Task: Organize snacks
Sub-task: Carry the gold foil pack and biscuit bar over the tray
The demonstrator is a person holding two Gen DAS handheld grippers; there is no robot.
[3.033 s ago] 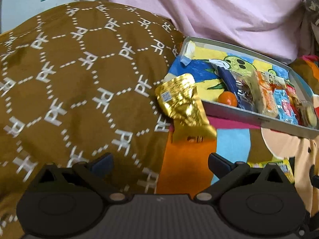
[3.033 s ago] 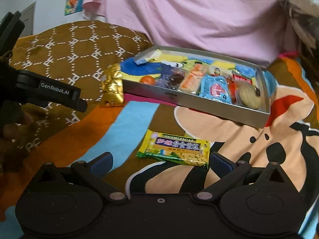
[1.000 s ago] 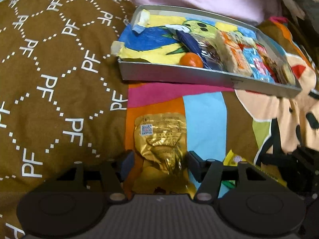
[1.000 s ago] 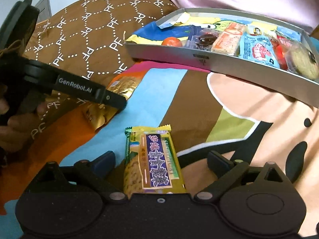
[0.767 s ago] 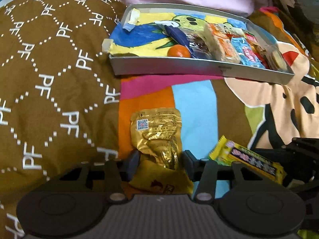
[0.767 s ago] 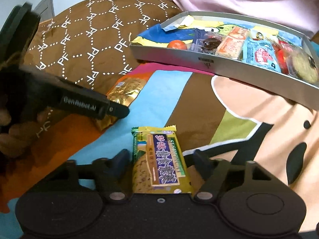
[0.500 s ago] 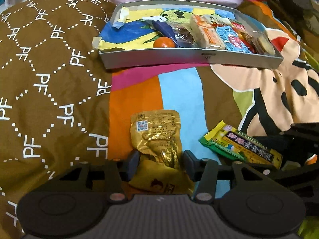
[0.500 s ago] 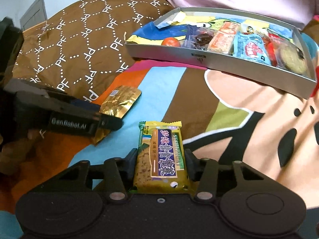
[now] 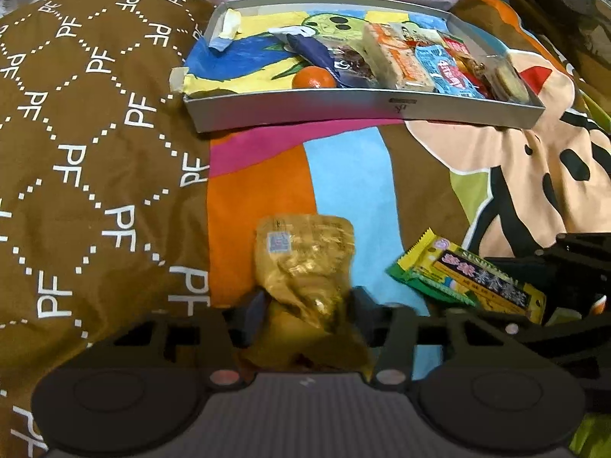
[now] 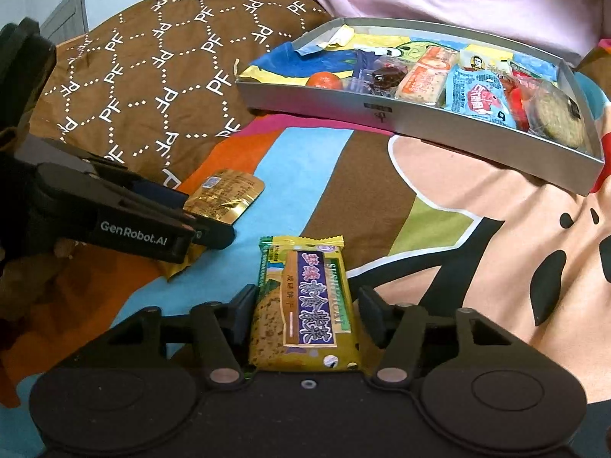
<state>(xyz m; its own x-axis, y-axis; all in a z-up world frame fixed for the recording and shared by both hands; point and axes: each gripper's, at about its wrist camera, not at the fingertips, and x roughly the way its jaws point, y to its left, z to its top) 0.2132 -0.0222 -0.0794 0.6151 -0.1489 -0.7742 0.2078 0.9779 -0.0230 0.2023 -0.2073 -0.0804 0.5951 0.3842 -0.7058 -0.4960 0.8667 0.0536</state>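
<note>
Both snacks now pinched and raised off the bed cover, ready for carrying to the tray. Left gripper: jaws closed against the lower half of the gold foil pouch, upper half with its small printed label projecting forward. Right gripper: jaws pressed on the sides of the yellow-green biscuit bar, wrapper lengthwise between them.

Compared with three seconds ago: jaws then spread wide on both sides, pouch lying near the tray's left corner, bar flat on the cover. One second ago: jaws straddling each snack, not yet closed. Half a second ago: grips already made; since then, slight rise and forward drift toward the tray, apparently; motion blur on the pouch leaves exact height uncertain.

Silver tray ahead, well apart from both grippers, resting against the brown patterned pillow. Right half packed with wrapped snacks and a small orange; left half bare, showing only the cartoon liner. Likely next: delivery of both items into that open left portion.
</note>
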